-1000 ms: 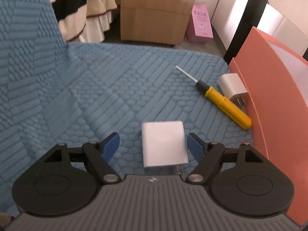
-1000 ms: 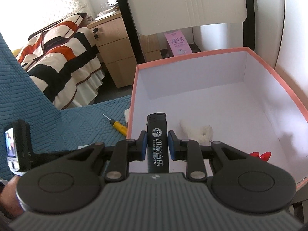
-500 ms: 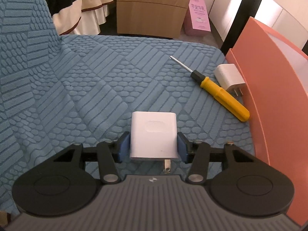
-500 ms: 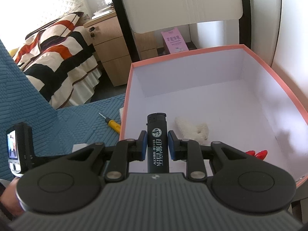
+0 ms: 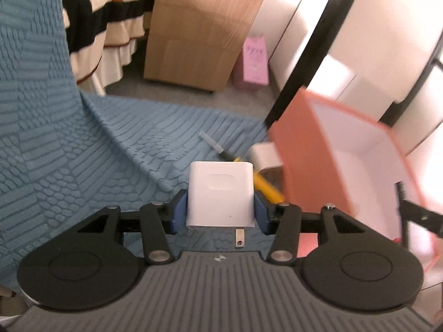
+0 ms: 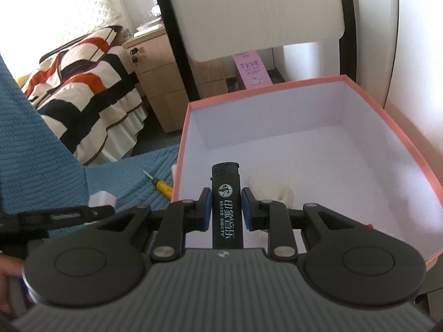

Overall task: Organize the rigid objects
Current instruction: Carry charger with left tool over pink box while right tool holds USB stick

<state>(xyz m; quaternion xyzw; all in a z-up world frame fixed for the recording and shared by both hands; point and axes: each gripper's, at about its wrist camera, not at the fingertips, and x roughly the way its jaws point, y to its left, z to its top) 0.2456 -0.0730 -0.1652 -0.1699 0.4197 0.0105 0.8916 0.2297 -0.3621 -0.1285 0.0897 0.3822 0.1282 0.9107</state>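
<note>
Blue textured cover [image 5: 83,149]; left hand-held gripper [image 5: 220,209] clamps white charger [image 5: 220,193]; right hand-held gripper [image 6: 224,209] clamps black lighter [image 6: 225,204] over pink box [image 6: 368,99].

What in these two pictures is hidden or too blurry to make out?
- Yellow-handled screwdriver: left view, its middle behind the held white plug adapter.
- Small red objects: right view, mostly behind the right gripper.
- Second white charger: left view, blurred, half behind the pink box.

Black lighter [image 6: 225,207]: round white emblem, below it large white characters "印象音乐" along the body, with a smaller line beside them too small to read. Pink carton [image 6: 251,69] on floor: dark printed characters, illegible.
</note>
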